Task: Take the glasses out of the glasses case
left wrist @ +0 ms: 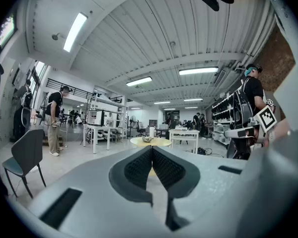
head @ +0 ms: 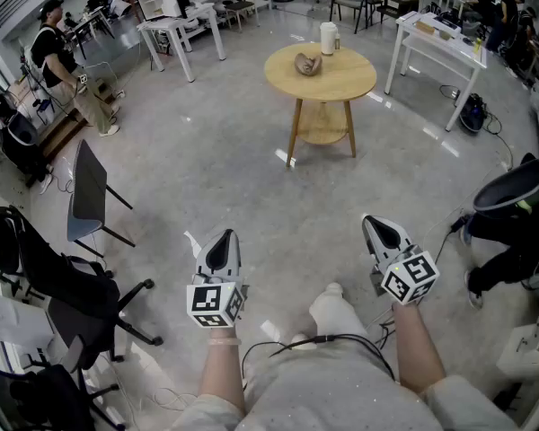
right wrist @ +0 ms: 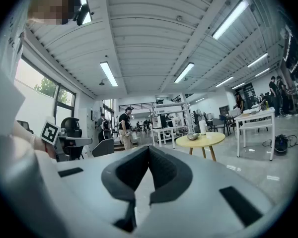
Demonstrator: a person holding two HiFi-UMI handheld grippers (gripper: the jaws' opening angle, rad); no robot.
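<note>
Ahead, a round yellow surface (head: 346,83) stands on grey floor (head: 251,169), well apart from both tongs, with bare floor between. The glasses case (head: 307,63), a brownish lump, lies on the surface toward its far left edge; whether it is open is too small to tell. A white jug (head: 329,38) stands just beside it at the far edge.

Around this, a white table (head: 175,27) stands to the far left and another white table (head: 438,36) to the far right, with a dark bag (head: 472,113) on the floor under the latter. A standing person (head: 65,72) is at the left. A grey chair (head: 88,191) and a black swivel chair (head: 67,281) stand at the near left, and a seated person in dark clothes (head: 521,227) is at the right edge. A black cable (head: 314,339) crosses the wearer's lap.

Both forearms reach forward from the bottom of the head view, side by side and apart. The left tongs (head: 224,235) and the right tongs (head: 369,220) are held level and point toward the surface, each with its marker cube at the rear. In the two gripper views the jaws of each meet at the tips, pads together with nothing between them.
</note>
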